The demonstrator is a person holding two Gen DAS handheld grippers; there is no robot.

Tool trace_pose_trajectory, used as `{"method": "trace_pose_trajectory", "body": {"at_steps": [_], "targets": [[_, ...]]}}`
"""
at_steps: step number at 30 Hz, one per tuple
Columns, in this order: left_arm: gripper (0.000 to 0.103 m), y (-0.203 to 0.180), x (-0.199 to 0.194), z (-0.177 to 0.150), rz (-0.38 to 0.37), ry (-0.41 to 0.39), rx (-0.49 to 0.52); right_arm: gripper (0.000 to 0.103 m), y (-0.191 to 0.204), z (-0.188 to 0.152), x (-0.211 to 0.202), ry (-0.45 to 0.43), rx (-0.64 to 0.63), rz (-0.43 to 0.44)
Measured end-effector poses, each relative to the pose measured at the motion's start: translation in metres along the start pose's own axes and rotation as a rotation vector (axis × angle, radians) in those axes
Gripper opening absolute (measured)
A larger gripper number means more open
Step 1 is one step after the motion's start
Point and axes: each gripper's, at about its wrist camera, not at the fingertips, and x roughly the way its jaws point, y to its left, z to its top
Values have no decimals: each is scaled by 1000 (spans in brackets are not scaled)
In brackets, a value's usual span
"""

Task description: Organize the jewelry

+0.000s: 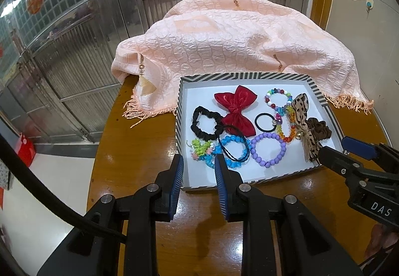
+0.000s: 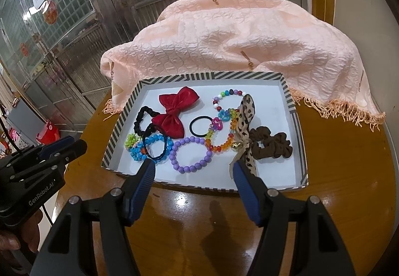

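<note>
A striped-rim white tray (image 1: 249,76) (image 2: 212,76) sits on a round wooden table. In it lie a red bow (image 1: 235,107) (image 2: 175,115), a black scrunchie (image 1: 199,114), a blue bead bracelet (image 1: 230,141) (image 2: 139,151), a purple bead bracelet (image 1: 256,156) (image 2: 190,167), multicoloured bead bracelets (image 2: 222,146), a leopard bow (image 1: 303,111) (image 2: 245,106) and a brown scrunchie (image 2: 271,145). My left gripper (image 1: 198,160) is open and empty at the tray's near left corner. My right gripper (image 2: 193,166) is open and empty above the tray's near edge.
A peach fringed cloth (image 1: 224,36) (image 2: 237,36) is heaped behind the tray. Metal doors stand behind the table. The table edge (image 1: 97,151) drops off at left. The right gripper shows at the right of the left wrist view (image 1: 349,154), the left gripper at the left of the right wrist view (image 2: 62,149).
</note>
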Motion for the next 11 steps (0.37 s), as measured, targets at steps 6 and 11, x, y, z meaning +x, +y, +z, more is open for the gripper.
{"method": "trace_pose_trajectory", "body": {"at_steps": [6,11], "targets": [[13,-3,3,-3,-11,5,10,68,0,0,0,0,1,1],[13,-4,8,-4,-5,11,18,69,-4,-3,-1,-1,11,1]]}}
